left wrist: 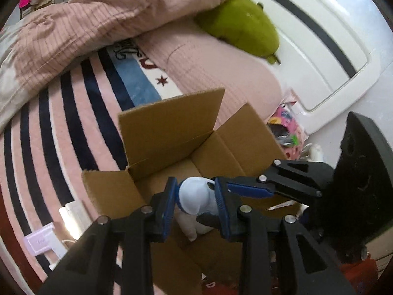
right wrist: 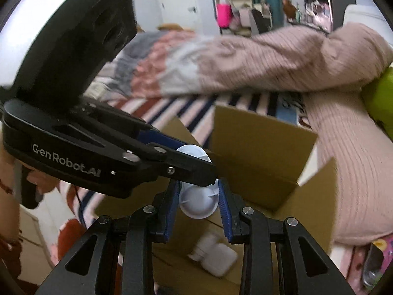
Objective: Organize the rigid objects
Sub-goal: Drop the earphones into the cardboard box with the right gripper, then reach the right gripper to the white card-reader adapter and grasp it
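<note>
An open cardboard box [left wrist: 235,147] stands on the bed, with a white bottle-like item [left wrist: 189,231] lying on its floor. Above the opening, my left gripper [left wrist: 196,199] is shut on a white plastic piece [left wrist: 194,196] with rounded ends. My right gripper [left wrist: 221,186] reaches in from the right and meets the same spot. In the right wrist view, my right gripper [right wrist: 199,204] is shut on a white round part [right wrist: 196,206], and the left gripper [right wrist: 196,162] crosses from the left with a white disc [right wrist: 192,152] at its tips. Whether the two white parts are one object I cannot tell. Below them lie the box [right wrist: 258,147] and white items [right wrist: 216,255].
The box sits on a pink, navy and white striped blanket [left wrist: 61,123]. A rumpled pink quilt [left wrist: 98,19] and a green plush toy [left wrist: 243,24] lie behind it, by a white headboard [left wrist: 319,49]. A colourful bag [left wrist: 287,127] is at the box's right. A hand [right wrist: 9,172] grips the left gripper's handle.
</note>
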`<state>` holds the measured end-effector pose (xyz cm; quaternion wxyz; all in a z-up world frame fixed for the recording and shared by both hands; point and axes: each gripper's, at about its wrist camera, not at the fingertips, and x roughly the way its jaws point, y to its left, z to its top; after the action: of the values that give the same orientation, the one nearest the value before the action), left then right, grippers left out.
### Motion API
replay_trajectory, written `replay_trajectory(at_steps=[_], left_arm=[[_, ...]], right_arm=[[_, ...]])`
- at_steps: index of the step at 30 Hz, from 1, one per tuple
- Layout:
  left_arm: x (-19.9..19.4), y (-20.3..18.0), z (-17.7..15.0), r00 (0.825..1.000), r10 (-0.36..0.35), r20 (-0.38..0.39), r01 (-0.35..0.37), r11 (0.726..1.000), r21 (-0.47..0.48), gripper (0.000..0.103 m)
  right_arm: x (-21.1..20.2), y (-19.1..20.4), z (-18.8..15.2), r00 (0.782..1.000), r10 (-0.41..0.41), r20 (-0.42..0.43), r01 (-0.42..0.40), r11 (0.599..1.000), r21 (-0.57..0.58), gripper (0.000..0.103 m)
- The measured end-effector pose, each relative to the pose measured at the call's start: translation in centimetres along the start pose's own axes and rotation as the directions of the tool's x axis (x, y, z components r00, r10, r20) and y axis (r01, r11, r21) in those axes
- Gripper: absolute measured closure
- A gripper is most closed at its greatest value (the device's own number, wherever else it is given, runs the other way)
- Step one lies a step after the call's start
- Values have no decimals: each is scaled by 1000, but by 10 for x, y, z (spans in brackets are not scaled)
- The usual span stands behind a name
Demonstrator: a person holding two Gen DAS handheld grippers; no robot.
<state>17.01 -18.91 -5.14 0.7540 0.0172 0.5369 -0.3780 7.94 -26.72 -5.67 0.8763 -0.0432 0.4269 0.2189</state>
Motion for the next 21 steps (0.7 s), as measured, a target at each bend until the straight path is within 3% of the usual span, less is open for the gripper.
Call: replay_trajectory(at_steps=[1,5,6,8,12,13,16,19,21], left_arm=[[2,-2,1,1000,14,-6,-14,1000,5,74],[-5,-4,1,999,44,1,-44,999,8,52],[-10,-3,-1,999,53,10,-53,999,13,51],[-23,-2,-6,998,55,30,-55,998,8,50],[-58,8,-21,990,92,111,-90,996,-24,41],[-68,11,-25,986,106,130,-103,994,-31,41],[-102,23,-47,966,176,191,-168,984,-57,38],[-133,43,-75,927,285,245,-266,958,-106,26],[-150,58,-98,900,339,273,-316,940,-125,26]], right_arm=[[1,-2,-1,1000,-4,-12,4,1000,9,76],[4,-10,-9,997,-24,-67,27,999,44,76],[2,-9,-11,997,-30,-74,33,998,45,73],[3,-8,-10,996,-53,-69,56,998,39,55],[-9,7,-8,998,-63,-29,63,998,14,48],[-11,12,-5,998,-58,-9,58,998,4,41],[-25,40,1,995,-49,88,54,997,-55,14],[-33,77,7,987,5,164,18,990,-139,3],[-27,105,14,985,52,166,-20,982,-189,0]])
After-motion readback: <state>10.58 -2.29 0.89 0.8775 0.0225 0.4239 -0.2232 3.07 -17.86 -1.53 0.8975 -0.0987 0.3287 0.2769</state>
